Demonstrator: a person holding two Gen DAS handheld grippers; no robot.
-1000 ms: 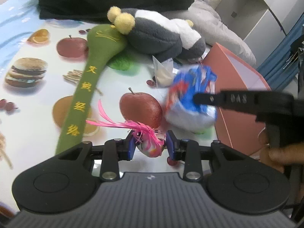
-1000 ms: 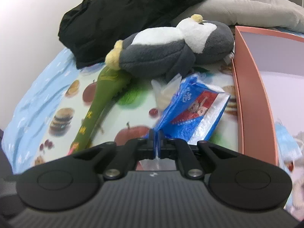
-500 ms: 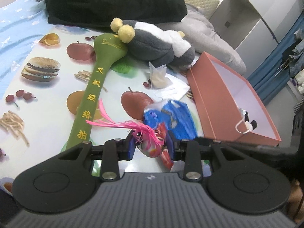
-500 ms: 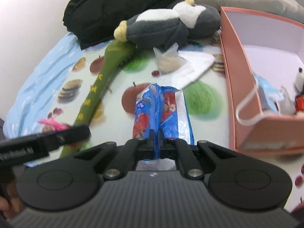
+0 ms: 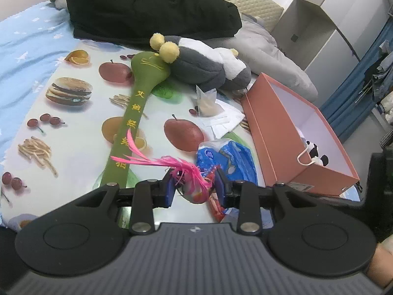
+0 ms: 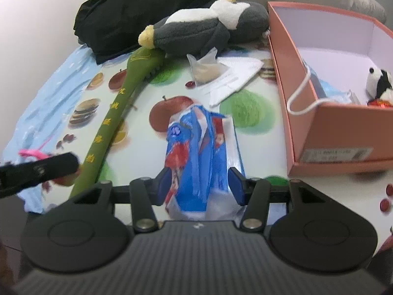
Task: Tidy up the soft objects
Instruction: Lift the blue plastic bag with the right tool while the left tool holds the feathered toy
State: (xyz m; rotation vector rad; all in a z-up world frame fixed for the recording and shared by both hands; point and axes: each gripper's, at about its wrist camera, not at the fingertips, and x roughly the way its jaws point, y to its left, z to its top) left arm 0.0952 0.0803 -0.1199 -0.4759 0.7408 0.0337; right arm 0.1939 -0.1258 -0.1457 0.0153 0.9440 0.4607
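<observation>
My left gripper (image 5: 195,189) is shut on a small pink feathered toy (image 5: 189,172), held above the printed mat. A blue and red plastic packet (image 6: 196,142) lies on the mat in front of the pink box (image 6: 339,132). My right gripper (image 6: 199,186) straddles the packet's near end; its jaws are opening and the pads stand off its sides. From the left wrist the packet (image 5: 233,157) shows just beyond the toy. A grey and white penguin plush (image 5: 201,66) and a long green padded stick (image 5: 137,113) lie farther back.
The pink box (image 5: 282,132) holds a small panda toy (image 6: 378,83) and a face mask whose loop hangs over the rim. A sachet on white paper (image 5: 208,98) lies mid-mat. A black jacket (image 5: 147,7) and a grey pillow fill the far end.
The right gripper carried the blue packet down to the mat near the box, then its jaws parted off it. The left gripper drew back with the pink toy still gripped.
</observation>
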